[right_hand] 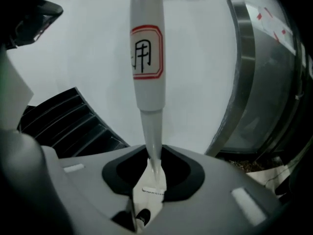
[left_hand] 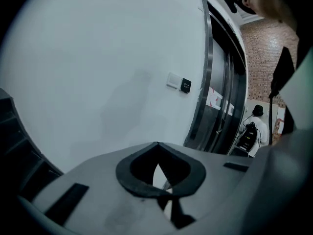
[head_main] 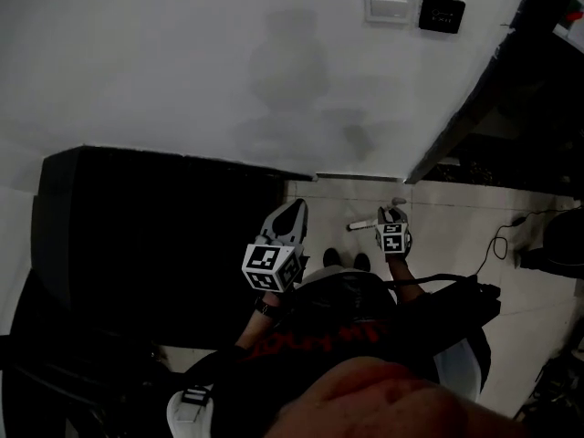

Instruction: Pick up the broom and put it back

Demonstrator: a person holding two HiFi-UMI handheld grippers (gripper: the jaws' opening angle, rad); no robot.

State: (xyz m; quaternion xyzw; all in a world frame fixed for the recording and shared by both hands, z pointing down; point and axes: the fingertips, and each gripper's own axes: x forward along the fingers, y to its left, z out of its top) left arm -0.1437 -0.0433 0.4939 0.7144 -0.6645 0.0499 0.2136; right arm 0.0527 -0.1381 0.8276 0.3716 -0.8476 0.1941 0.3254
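Note:
The broom's pale handle (right_hand: 145, 58), with a red-framed label on its thick part, rises straight up out of my right gripper (right_hand: 154, 153), whose jaws are shut on its thin shaft. In the head view a short white piece of the broom handle (head_main: 363, 224) shows just left of the right gripper (head_main: 394, 210), low over the tiled floor. My left gripper (head_main: 292, 210) hangs beside it to the left, pointing at the white wall. In the left gripper view the left gripper (left_hand: 156, 144) has its tips together with nothing between them. The broom's head is hidden.
A big black ribbed block (head_main: 155, 245) stands against the wall at the left. The white wall carries a switch plate (head_main: 388, 5) and a black reader (head_main: 442, 13). A metal door frame (right_hand: 244, 58) runs at the right. A cable (head_main: 497, 240) lies on the floor. A person (left_hand: 257, 126) stands far off.

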